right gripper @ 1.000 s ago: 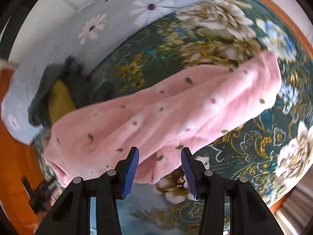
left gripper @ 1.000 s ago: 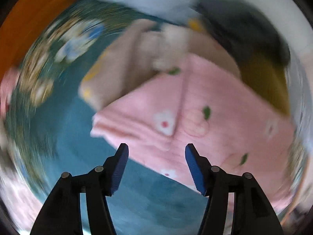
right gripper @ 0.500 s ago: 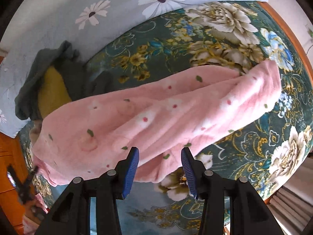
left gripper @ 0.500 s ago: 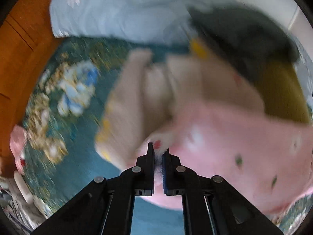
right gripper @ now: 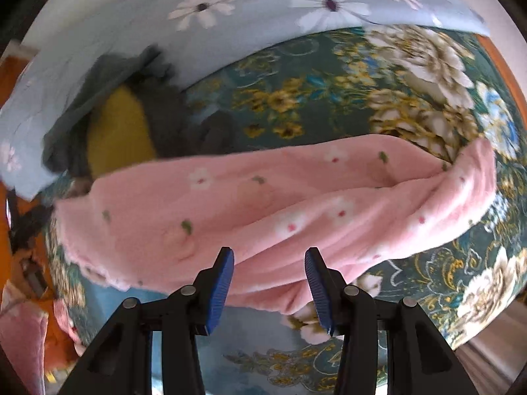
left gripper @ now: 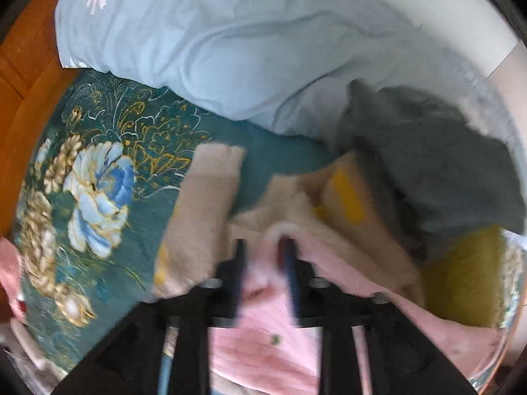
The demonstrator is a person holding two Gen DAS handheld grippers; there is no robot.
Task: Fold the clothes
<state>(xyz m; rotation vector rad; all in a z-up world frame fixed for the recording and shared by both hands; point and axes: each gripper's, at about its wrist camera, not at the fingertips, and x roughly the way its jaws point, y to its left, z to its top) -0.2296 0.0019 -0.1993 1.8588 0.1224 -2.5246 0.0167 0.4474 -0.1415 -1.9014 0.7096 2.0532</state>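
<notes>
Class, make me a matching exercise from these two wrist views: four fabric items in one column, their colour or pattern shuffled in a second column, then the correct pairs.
Items
1. fleece garment
2. bedspread
3. quilt
4. sweater

Descriptions
A. pale blue with daisies
B. beige with yellow trim
C. pink with small flowers
D. dark teal with large gold and white blooms

Pairs: 1-C, 2-D, 3-A, 4-B

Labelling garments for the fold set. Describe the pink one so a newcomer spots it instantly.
On the dark green floral bedspread, below the pale blue daisy quilt, lies the pink fleece garment, stretched sideways. Unlike the grey-and-yellow clothing beside it, it carries small white flowers and green leaves.
</notes>
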